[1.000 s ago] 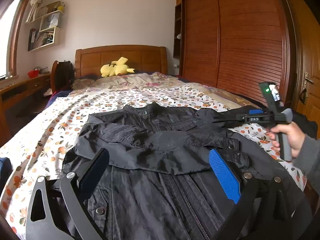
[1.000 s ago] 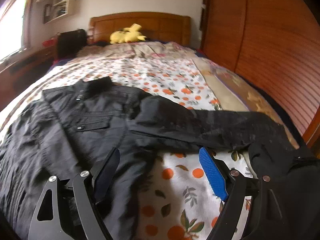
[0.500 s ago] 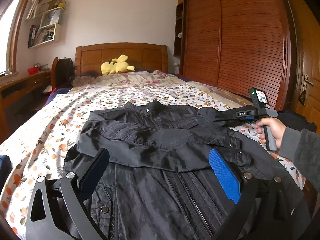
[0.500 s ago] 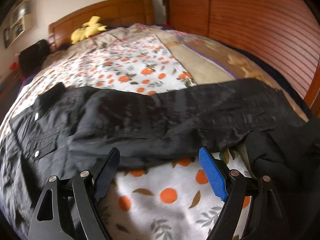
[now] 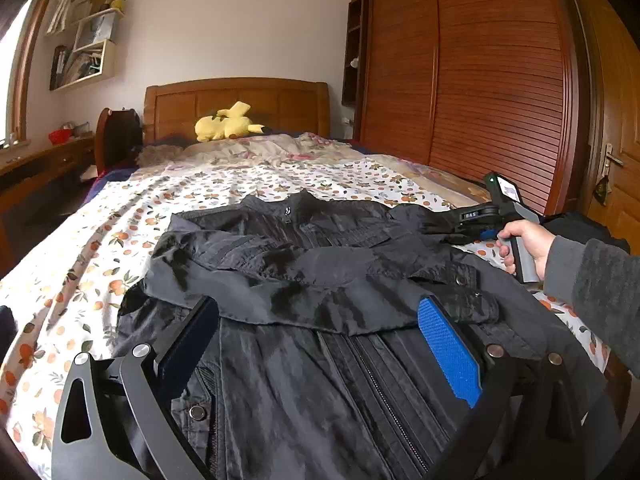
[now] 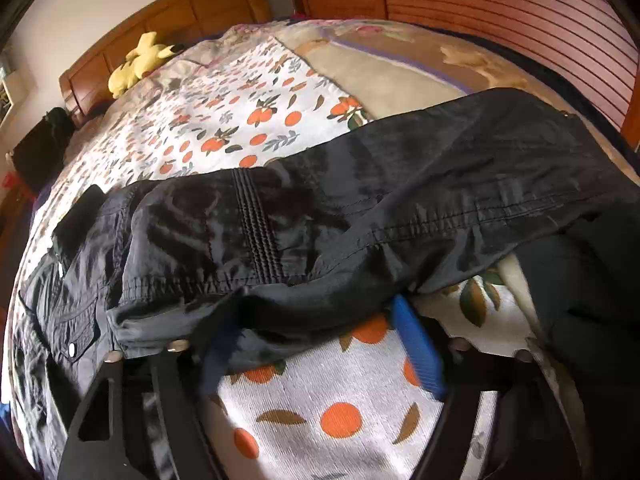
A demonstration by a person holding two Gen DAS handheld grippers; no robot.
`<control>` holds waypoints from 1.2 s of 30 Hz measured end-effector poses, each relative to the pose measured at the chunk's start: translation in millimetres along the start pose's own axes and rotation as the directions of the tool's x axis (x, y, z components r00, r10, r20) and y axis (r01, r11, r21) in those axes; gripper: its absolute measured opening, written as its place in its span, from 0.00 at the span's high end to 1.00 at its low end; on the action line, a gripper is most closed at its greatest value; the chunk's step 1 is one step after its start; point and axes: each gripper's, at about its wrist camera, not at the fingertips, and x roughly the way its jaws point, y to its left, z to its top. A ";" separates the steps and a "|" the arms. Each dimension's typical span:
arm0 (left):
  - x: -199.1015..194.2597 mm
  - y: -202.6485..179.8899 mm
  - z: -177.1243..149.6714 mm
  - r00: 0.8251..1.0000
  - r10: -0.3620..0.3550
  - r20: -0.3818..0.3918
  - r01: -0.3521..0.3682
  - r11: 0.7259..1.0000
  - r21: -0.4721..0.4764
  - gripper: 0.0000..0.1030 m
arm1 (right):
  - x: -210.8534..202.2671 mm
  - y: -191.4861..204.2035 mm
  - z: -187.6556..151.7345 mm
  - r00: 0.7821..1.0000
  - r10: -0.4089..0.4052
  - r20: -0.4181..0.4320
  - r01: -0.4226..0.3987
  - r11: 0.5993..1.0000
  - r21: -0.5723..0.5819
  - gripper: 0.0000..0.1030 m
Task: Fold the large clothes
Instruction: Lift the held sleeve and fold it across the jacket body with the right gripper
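Black jacket [image 5: 320, 320] lies flat at the bed's [image 5: 80, 280] foot edge. My right gripper [image 6: 316, 344], fingers closing around its right sleeve [image 6: 400, 200] edge to fold it inward; left gripper [image 5: 320, 344] hovers wide, empty.

Bedroom in a home, as I see it from where I stand. Bed [image 5: 168, 200] with an orange-print sheet and a wooden headboard [image 5: 236, 100]. Yellow plush toy [image 5: 226, 122] at the pillow end. Slatted wooden wardrobe [image 5: 480, 80] along one side. Wall shelves [image 5: 86, 52] with books. Desk [image 5: 40, 160] under a window. Wooden door [image 5: 616, 152] with a handle.
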 end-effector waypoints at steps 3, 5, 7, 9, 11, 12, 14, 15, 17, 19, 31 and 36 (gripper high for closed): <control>1.5 -0.2 -1.1 1.000 -0.001 -0.005 0.001 1.000 0.001 0.02 | -2.7 0.6 2.7 1.000 0.027 0.002 -0.027 0.999 0.026 0.63; 1.9 -0.1 -1.9 1.000 -0.002 -0.007 0.002 1.000 0.000 0.02 | -5.9 7.2 5.7 1.000 0.020 0.007 -0.020 1.000 -0.001 0.79; 2.2 0.2 -2.8 1.000 -0.002 -0.009 0.002 1.000 0.001 0.02 | -11.6 15.7 8.7 1.000 0.013 0.021 -0.012 1.000 -0.027 0.84; 2.2 0.3 -3.4 1.000 0.000 -0.011 0.000 1.000 0.003 0.02 | -22.5 23.6 12.1 0.998 0.023 0.056 -0.020 0.999 -0.049 0.91; 1.6 0.8 -3.7 1.000 0.000 -0.011 0.000 1.000 0.003 0.02 | -37.6 32.1 14.9 0.993 0.048 0.108 -0.040 0.996 -0.080 0.93; 1.7 0.6 -3.6 1.000 0.001 -0.011 -0.001 1.000 0.004 0.02 | -48.7 36.9 15.2 0.987 0.080 0.138 -0.067 0.993 -0.095 0.93; 2.2 1.0 -4.0 1.000 0.005 -0.014 -0.005 1.000 0.004 0.02 | -65.0 43.7 15.1 0.977 0.131 0.170 -0.113 0.987 -0.111 0.94; 2.0 2.3 -4.7 1.000 0.005 -0.017 -0.005 1.000 0.003 0.02 | -74.1 48.7 13.8 0.971 0.148 0.187 -0.125 0.984 -0.128 0.94; 3.0 3.6 -5.8 1.000 0.008 -0.023 -0.008 1.000 0.002 0.02 | -89.4 60.2 10.0 0.962 0.183 0.203 -0.148 0.973 -0.174 0.94; 3.0 5.5 -6.2 1.000 0.011 -0.025 -0.011 1.000 0.001 0.02 | -103.3 74.3 2.2 0.955 0.217 0.203 -0.169 0.958 -0.230 0.94; 4.4 2.9 -8.6 0.999 0.002 -0.040 -0.001 1.000 0.014 0.02 | -111.7 160.4 -86.7 0.964 0.266 0.004 -0.223 0.815 -0.535 0.86; 3.7 2.2 -9.4 0.999 0.000 -0.043 0.001 1.000 0.018 0.02 | -109.5 159.3 -111.8 0.966 0.254 -0.045 -0.237 0.802 -0.548 0.63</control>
